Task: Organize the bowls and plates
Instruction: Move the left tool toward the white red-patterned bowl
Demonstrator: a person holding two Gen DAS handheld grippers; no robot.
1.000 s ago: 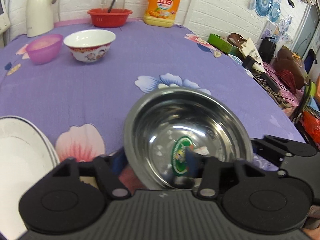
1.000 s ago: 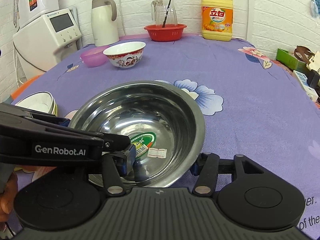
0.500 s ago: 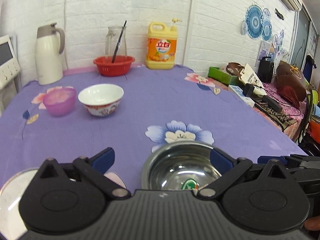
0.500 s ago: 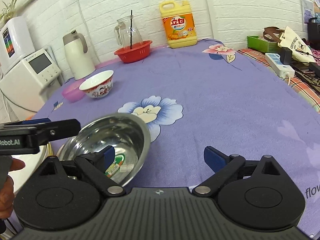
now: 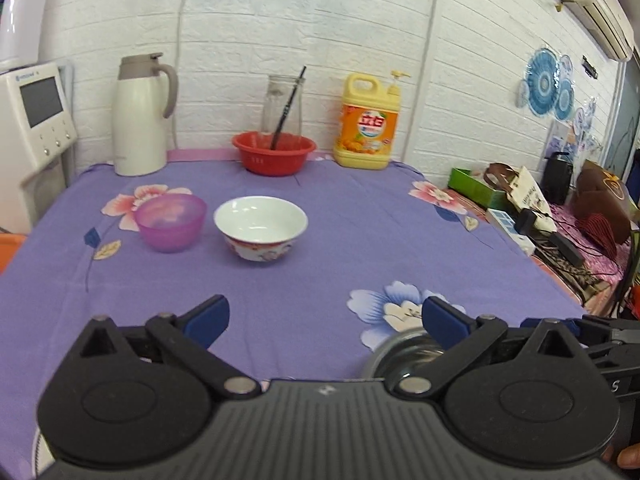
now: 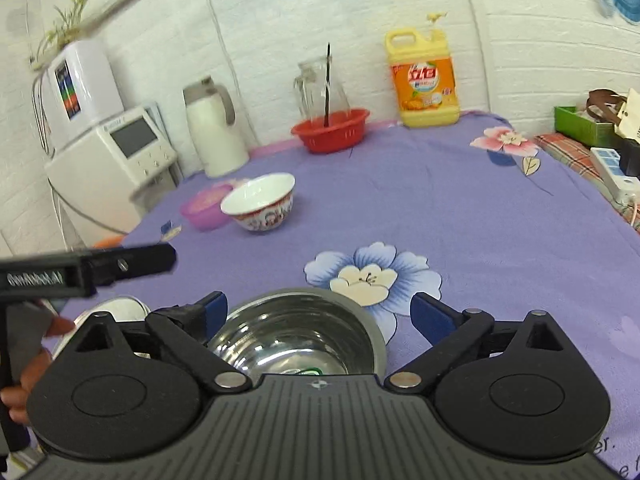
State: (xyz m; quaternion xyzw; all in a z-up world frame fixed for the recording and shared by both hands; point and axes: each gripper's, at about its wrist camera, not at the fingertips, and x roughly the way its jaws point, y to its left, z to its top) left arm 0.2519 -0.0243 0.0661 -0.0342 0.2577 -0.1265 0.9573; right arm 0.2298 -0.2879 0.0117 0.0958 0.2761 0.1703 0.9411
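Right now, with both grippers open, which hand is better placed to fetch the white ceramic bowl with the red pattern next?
Probably left. The left gripper looks almost straight at the white ceramic bowl, with bare purple tablecloth between. From the right gripper, the steel bowl lies in front and the ceramic bowl sits off left.

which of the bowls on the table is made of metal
The shiny steel bowl nearest the cameras, beside the blue flower print. The white patterned bowl, pink bowl and red bowl farther back are not metal.
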